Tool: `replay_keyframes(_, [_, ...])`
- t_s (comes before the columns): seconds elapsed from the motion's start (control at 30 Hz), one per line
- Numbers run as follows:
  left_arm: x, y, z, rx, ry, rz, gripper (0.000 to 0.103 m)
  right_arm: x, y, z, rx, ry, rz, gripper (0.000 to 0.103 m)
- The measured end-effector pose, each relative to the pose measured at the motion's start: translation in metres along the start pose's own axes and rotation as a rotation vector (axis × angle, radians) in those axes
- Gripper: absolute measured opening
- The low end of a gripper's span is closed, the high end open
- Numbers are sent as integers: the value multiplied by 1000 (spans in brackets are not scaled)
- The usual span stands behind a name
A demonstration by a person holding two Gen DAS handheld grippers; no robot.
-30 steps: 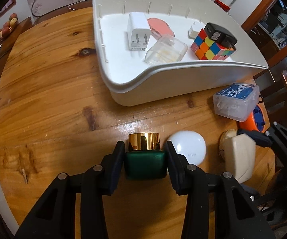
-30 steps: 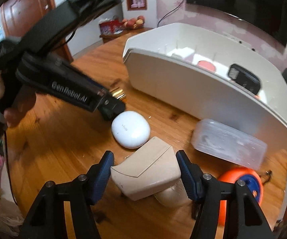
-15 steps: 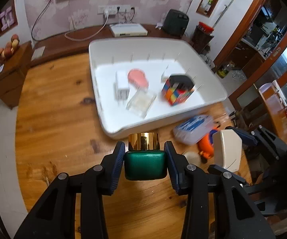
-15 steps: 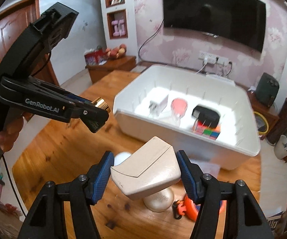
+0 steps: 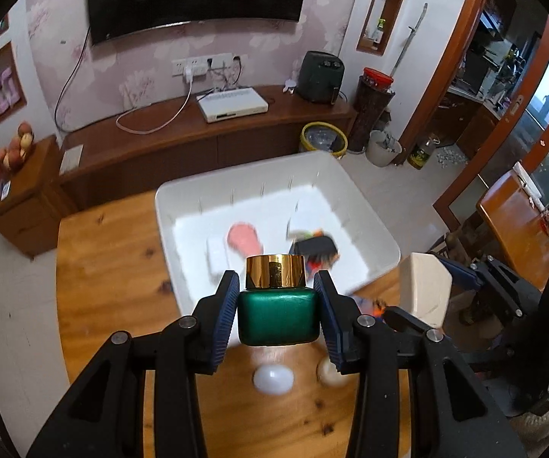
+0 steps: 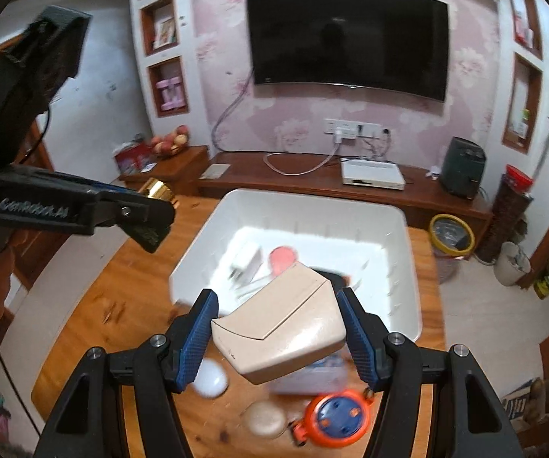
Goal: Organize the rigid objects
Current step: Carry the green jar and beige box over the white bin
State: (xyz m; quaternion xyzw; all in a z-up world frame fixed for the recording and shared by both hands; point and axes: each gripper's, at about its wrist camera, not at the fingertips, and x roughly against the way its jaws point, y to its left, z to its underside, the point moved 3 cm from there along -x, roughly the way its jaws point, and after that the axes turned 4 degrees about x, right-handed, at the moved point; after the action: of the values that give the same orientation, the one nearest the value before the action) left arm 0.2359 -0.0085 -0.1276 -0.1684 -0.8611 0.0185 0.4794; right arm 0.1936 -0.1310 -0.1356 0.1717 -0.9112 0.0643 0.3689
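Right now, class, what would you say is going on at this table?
A person is tidying loose items into a white bin, holding a gripper in each hand. The left gripper is shut on a green jar with a gold lid; the right gripper is shut on a beige box. Both are held above the wooden table, near the bin. A white oval case and an orange round item lie on the table.

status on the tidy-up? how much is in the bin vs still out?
Done: charger, pink disc and cube lie in the white bin. In hand: left gripper holds the green jar, right gripper the beige box. Left on the table: white case, round tin, orange reel.
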Motion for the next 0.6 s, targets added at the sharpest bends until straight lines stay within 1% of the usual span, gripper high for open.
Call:
replay_keyframes(0.07, [-10, -4, -13, -4, -7, -1, 44, -13, -9, -12, -10, 19, 20, 65])
replay_keyframes(0.17, [-34, -4, -30, 0, 4, -21, 44, -43, -24, -23, -48, 63, 40, 65])
replay_keyframes(0.23, [-54, 0, -40, 11, 25, -43, 44, -71, -38, -26, -84, 110, 81, 65])
replay_keyframes(0.33, [-84, 8, -48, 19, 54, -87, 44, -102, -56, -22, -108, 158, 146, 65])
replay_keyframes(0.4, [-103, 13, -50, 22, 74, -121, 44, -125, -69, -14, -128, 202, 170, 65])
replay_keyframes(0.5, [-131, 20, -51, 23, 112, -162, 44, -153, -78, -5, -139, 258, 182, 65])
replay_keyframes(0.6, [-153, 26, -51, 27, 152, -186, 44, -171, -77, 0, -125, 281, 179, 65])
